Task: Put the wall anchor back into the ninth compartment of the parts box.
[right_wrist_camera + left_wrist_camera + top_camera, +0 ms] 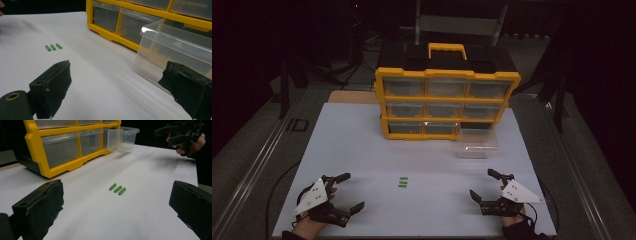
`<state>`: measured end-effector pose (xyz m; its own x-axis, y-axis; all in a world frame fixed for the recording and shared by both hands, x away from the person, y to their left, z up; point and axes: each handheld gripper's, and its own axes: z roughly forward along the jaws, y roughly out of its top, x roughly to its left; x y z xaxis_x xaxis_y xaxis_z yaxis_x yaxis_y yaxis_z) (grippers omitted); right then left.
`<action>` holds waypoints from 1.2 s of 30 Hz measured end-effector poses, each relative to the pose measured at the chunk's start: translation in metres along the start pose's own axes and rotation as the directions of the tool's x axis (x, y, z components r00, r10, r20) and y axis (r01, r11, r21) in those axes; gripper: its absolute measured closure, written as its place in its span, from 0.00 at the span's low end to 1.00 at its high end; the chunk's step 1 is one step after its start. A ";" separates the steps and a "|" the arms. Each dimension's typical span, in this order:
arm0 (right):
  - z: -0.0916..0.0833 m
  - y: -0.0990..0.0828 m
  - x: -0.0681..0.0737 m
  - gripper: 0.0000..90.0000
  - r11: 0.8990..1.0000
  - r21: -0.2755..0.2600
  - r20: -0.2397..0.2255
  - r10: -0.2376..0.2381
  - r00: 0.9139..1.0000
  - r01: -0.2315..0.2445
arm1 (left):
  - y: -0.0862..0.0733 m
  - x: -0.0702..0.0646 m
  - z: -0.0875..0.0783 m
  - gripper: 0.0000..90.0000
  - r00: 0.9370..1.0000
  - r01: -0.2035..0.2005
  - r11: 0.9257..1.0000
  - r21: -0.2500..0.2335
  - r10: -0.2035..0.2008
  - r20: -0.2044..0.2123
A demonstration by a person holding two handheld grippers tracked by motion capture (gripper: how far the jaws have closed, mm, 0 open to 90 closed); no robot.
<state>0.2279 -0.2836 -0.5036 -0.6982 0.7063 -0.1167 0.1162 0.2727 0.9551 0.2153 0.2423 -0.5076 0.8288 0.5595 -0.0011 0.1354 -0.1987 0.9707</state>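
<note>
Three small green pegs [402,182] lie side by side near the middle of the white table; they also lie ahead of the jaws as green pegs [117,189] and green pegs [53,47]. A yellow drawer cabinet [446,103] with clear drawers stands at the back. One clear drawer [477,143] sits out on the table at its right front corner. My left gripper [350,192] rests open at the near left, nothing between its jaws. My right gripper [482,184] rests open at the near right, also with nothing between its jaws.
The white table [362,150] sits on a grey floor with metal rails at both sides. The cabinet's yellow handle [447,50] sticks up behind. In the left gripper view the other hand and its gripper [181,133] hover at the far right.
</note>
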 end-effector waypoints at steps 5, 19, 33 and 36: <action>-0.001 0.001 0.001 0.09 1.000 -0.005 0.008 -0.009 1.000 0.009 | 0.000 0.000 -0.001 0.00 1.000 0.009 1.000 -0.005 -0.009 -0.001; -0.002 0.003 0.003 0.09 1.000 -0.009 0.011 -0.007 1.000 0.007 | 0.000 0.000 0.002 0.00 1.000 0.007 1.000 0.018 -0.007 -0.020; -0.002 0.004 0.004 0.09 1.000 -0.013 0.021 -0.011 1.000 0.012 | 0.028 0.009 0.001 0.00 0.999 0.048 0.998 -0.033 -0.047 0.014; -0.002 0.005 0.004 0.09 1.000 -0.013 0.021 -0.011 1.000 0.011 | 0.039 0.012 0.000 0.00 0.999 0.020 0.999 -0.035 -0.018 0.033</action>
<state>0.2242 -0.2809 -0.4989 -0.6844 0.7169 -0.1331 0.0990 0.2722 0.9571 0.2309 0.2413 -0.4703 0.8436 0.5362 -0.0269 0.1326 -0.1594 0.9783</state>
